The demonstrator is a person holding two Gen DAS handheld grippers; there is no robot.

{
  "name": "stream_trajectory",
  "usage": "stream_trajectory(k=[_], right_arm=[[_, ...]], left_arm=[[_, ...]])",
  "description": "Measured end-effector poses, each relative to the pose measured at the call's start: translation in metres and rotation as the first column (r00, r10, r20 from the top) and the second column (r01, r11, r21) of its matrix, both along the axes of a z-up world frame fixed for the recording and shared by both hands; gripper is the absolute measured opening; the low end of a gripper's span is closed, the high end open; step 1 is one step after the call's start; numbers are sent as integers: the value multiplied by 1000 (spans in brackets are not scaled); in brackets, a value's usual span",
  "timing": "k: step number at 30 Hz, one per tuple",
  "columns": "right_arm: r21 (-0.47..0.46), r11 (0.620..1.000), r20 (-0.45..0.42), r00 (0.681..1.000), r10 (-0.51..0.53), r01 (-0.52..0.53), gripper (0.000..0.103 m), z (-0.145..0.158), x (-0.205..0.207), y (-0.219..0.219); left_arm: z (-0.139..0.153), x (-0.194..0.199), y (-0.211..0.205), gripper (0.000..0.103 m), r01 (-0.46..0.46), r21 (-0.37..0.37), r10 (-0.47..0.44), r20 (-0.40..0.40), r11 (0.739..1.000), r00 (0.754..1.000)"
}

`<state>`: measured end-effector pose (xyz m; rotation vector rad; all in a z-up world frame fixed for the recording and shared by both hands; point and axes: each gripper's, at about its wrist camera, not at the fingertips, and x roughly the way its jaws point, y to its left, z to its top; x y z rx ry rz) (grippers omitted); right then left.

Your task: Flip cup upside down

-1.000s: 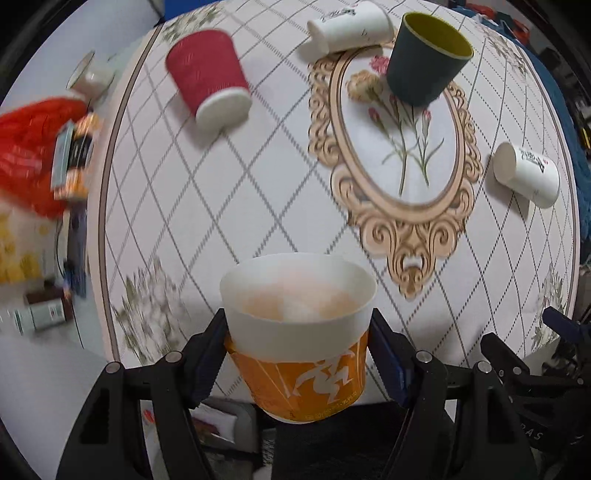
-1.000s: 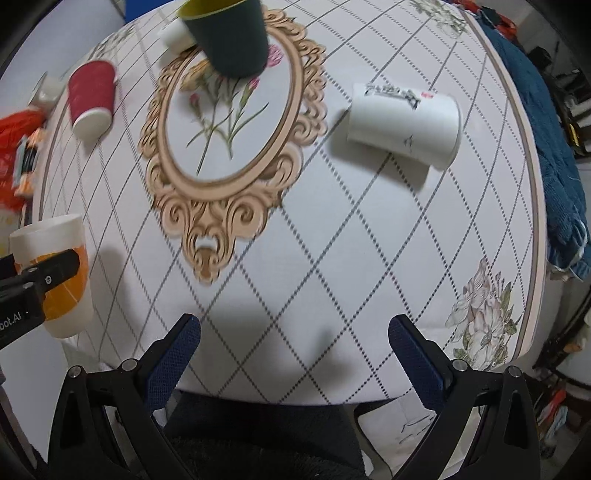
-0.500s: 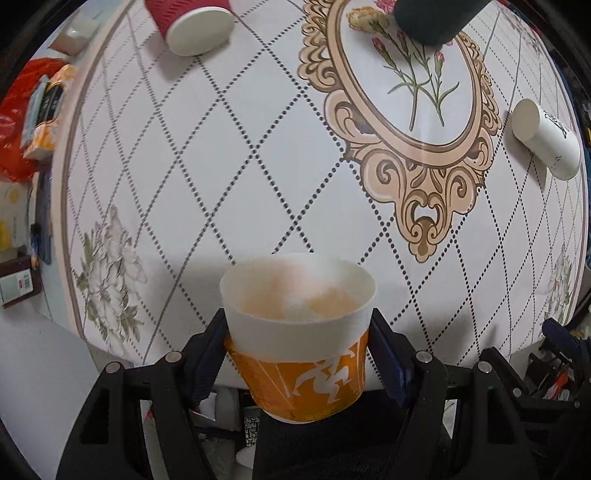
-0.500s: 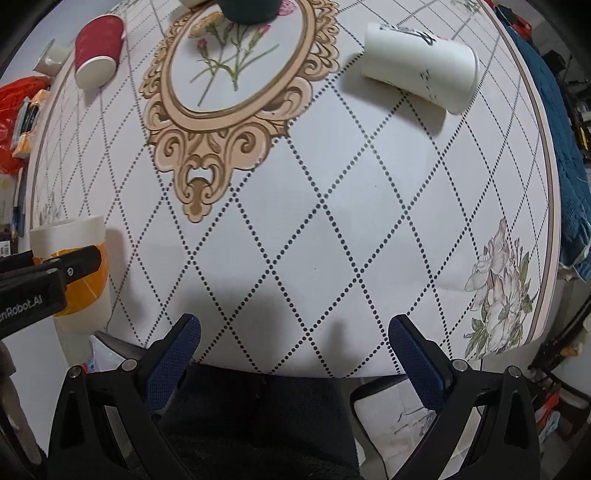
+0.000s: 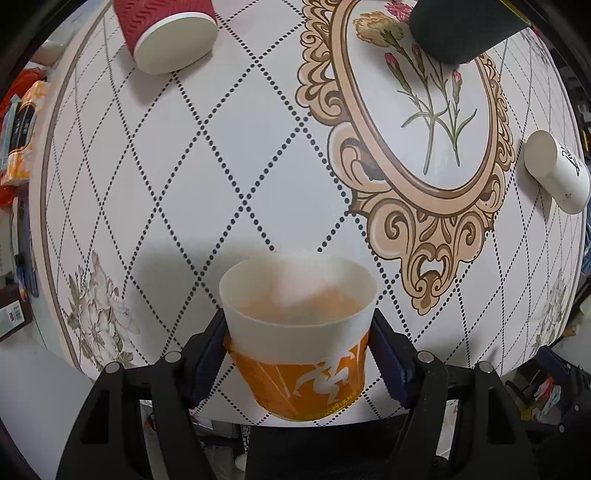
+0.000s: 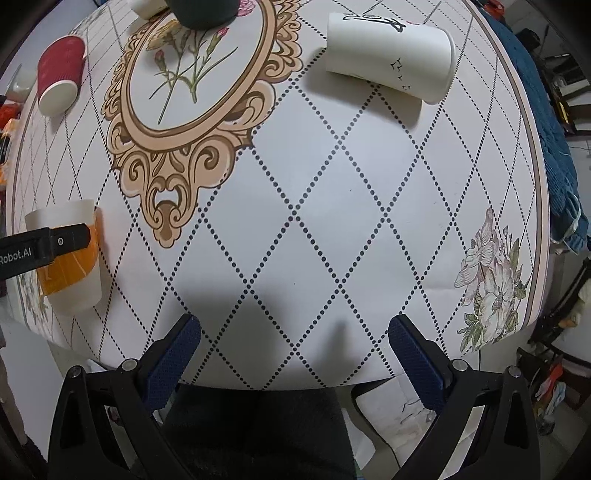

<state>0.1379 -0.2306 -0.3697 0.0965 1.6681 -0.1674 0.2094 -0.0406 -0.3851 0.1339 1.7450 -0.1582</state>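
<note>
My left gripper (image 5: 297, 354) is shut on an orange and white paper cup (image 5: 299, 332), held mouth up over the near edge of the round table (image 5: 221, 166). The same cup shows at the left of the right wrist view (image 6: 70, 258), with the left gripper's finger across it. My right gripper (image 6: 293, 354) is open and empty above the table's near edge.
A red ribbed cup (image 5: 166, 33) lies on its side at the far left. A dark green cup (image 5: 461, 29) stands on the floral oval. A white cup (image 6: 388, 61) lies on its side at the right. Clutter lies off the table's left edge.
My left gripper has moved forward and lower over the table with the cup in it. My right gripper has also moved forward over the table.
</note>
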Motion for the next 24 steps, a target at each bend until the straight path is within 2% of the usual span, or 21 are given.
stream_trajectory(k=[6, 8, 9, 16, 24], right_arm=[[2, 1000, -2, 1000, -15, 15, 103, -3, 3, 0], [4, 1000, -2, 1000, -19, 19, 103, -5, 2, 1], [4, 1000, -1, 1000, -20, 20, 103, -5, 3, 1], [7, 1000, 9, 1000, -28, 28, 103, 5, 0, 10], [5, 999, 15, 999, -36, 36, 103, 9, -6, 9]], left_arm=[[0, 12, -7, 73, -2, -10, 1, -20, 1000, 1000], [-2, 15, -6, 94, -5, -13, 4, -32, 1000, 999], [-3, 16, -6, 96, -6, -13, 6, -35, 1000, 999], [-20, 14, 0, 96, 3, 3, -3, -44, 1000, 999], [-19, 2, 1, 96, 7, 2, -7, -25, 1000, 1000]])
